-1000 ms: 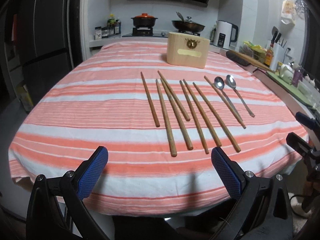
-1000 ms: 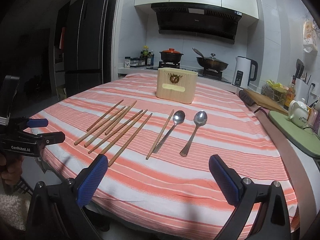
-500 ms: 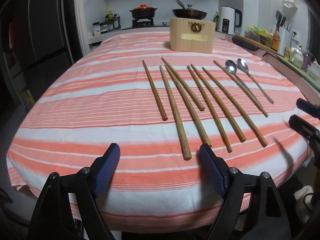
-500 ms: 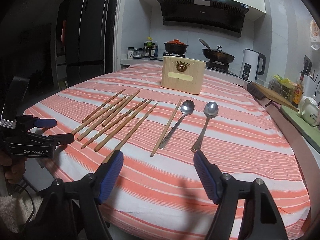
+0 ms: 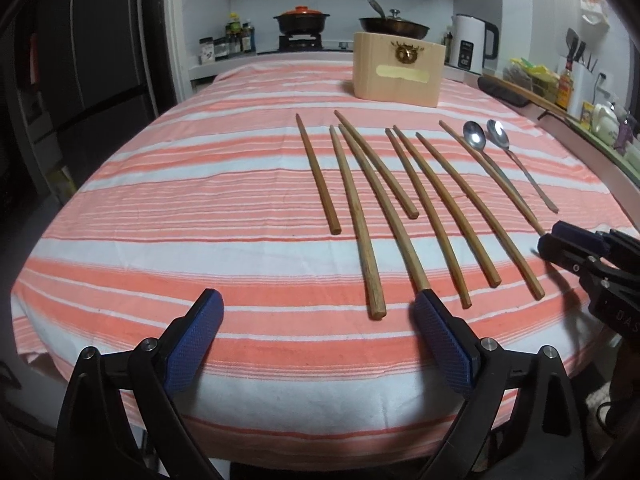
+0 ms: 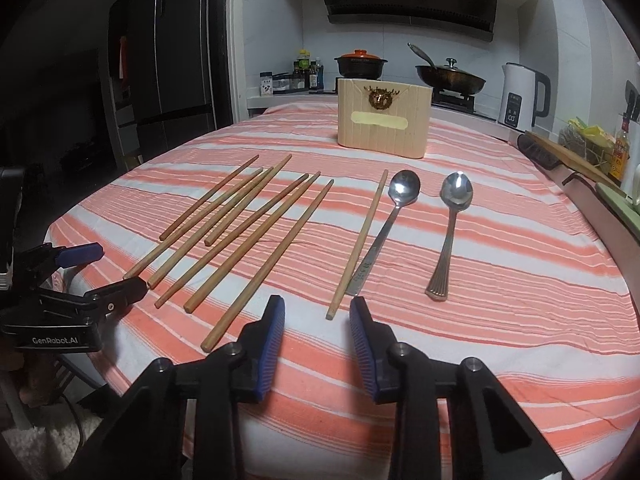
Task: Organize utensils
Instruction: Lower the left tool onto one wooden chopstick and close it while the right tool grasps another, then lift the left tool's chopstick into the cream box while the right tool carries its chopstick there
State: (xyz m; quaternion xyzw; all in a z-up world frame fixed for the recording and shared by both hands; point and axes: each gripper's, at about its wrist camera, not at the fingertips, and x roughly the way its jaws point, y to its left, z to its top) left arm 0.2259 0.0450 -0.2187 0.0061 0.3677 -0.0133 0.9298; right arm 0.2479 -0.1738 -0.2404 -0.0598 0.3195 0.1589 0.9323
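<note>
Several wooden chopsticks [image 5: 404, 212] lie side by side on the striped tablecloth [image 5: 200, 208], and show in the right wrist view [image 6: 240, 228] too. Two metal spoons [image 6: 450, 232] lie to their right, and appear in the left wrist view [image 5: 504, 164]. A wooden utensil holder [image 5: 398, 70] stands upright behind them, also in the right wrist view [image 6: 382, 120]. My left gripper [image 5: 318, 340] is open and empty at the near table edge, its right finger by a chopstick's near end. My right gripper [image 6: 318, 344] is partly open and empty, just short of the lone chopstick [image 6: 358, 244] beside the spoon.
A stove with a red-lidded pot [image 6: 360, 66] and a pan [image 6: 450, 76] is behind the table. A white kettle [image 6: 522, 98] and a counter with bottles and a cutting board [image 6: 568, 160] run along the right. A dark fridge [image 6: 172, 76] stands on the left.
Both grippers moved forward and lower toward the near ends of the chopsticks. The right gripper's jaws narrowed a lot; the left gripper's narrowed slightly.
</note>
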